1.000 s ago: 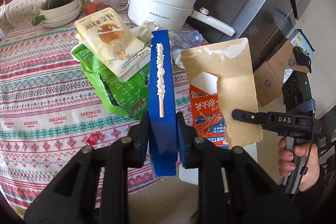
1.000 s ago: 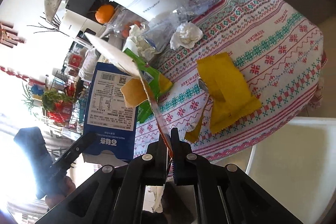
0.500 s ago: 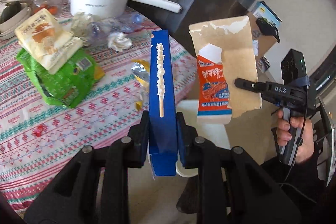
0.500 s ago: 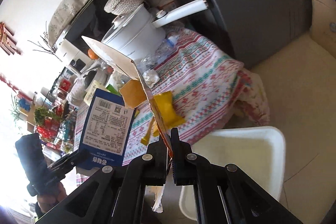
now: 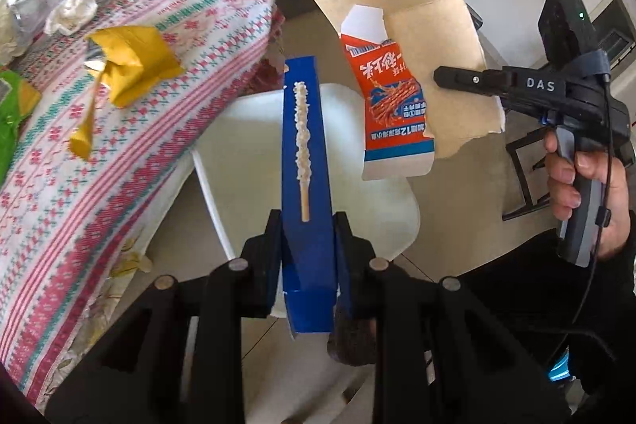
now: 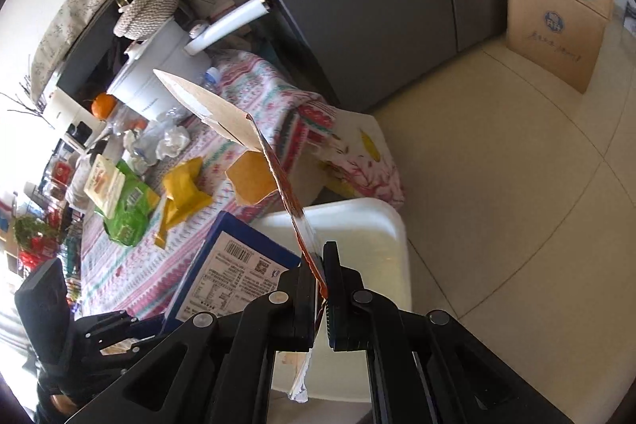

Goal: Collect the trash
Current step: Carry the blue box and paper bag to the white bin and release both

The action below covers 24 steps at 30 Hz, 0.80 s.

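White bin (image 5: 246, 146) on the floor beside the cloth-covered table (image 5: 99, 153) — both held items hang above it. Left gripper (image 5: 306, 257) clamped on a blue snack box (image 5: 306, 146), upright, narrow edge to the camera; right gripper (image 6: 320, 289) pinching a torn-open cardboard carton (image 5: 401, 66) (orange print, brown inside) by its edge. On the table: yellow wrapper (image 5: 131, 62), crumpled tissue (image 5: 71, 12).

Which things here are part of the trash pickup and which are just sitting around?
Job: blue box in left gripper; torn carton in right gripper; white bin; yellow wrapper; crumpled tissue.
Lying about: white pot; orange; cardboard boxes.
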Available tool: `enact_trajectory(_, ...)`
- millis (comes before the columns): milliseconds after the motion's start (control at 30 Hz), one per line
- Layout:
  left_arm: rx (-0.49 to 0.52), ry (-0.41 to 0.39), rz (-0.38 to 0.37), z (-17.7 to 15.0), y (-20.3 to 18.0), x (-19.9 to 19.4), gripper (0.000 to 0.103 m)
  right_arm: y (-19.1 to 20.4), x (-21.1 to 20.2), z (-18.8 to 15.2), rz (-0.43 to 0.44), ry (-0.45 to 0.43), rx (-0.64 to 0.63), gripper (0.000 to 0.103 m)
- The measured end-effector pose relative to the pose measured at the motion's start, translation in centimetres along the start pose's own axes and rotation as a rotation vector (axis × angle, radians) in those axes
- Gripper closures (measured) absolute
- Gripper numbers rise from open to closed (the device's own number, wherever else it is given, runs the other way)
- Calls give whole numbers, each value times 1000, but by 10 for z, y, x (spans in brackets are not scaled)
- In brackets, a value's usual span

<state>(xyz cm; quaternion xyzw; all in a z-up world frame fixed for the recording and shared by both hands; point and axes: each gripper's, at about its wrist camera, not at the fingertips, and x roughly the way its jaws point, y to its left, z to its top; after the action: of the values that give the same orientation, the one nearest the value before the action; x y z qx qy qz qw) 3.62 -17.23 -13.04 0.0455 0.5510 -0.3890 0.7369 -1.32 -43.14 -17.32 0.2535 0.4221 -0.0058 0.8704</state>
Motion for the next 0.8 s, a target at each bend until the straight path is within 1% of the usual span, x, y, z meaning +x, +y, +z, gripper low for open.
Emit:
enact_trajectory(67,11,8,14,0,-7,6,72,-6,1,-1,-9,7,5,98)
enact_trajectory(133,12,11,39,3,-8,9,60,-8,2,-3,-13,15,7,98)
enact_trajectory(167,11,4,49,4,-7,7,47,-9,4,-3,-14,21,8,98)
enact_trajectory(200,10,-7,61,5,-7,4,40,-8,5,-4,-16,27,7,98)
enact_trajectory(333,-16,-34,86,5,4,-12,38,-4,12,-7,-19,51,-16,98)
enact_trajectory(467,-46,-62,136,0,21,-29,33,4,21,-12,-25,89,-58,98)
enact_trajectory(633,-95,-91,181,-7,48,-46,29,9,33,-22,-37,163,-105,96)
enact_trajectory(767,-129,-104,206,-13,65,-58,27,9,39,-30,-53,200,-130,93)
enact_trajectory(800,-137,-107,211,-15,70,-60,26,8,39,-30,-53,206,-128,88)
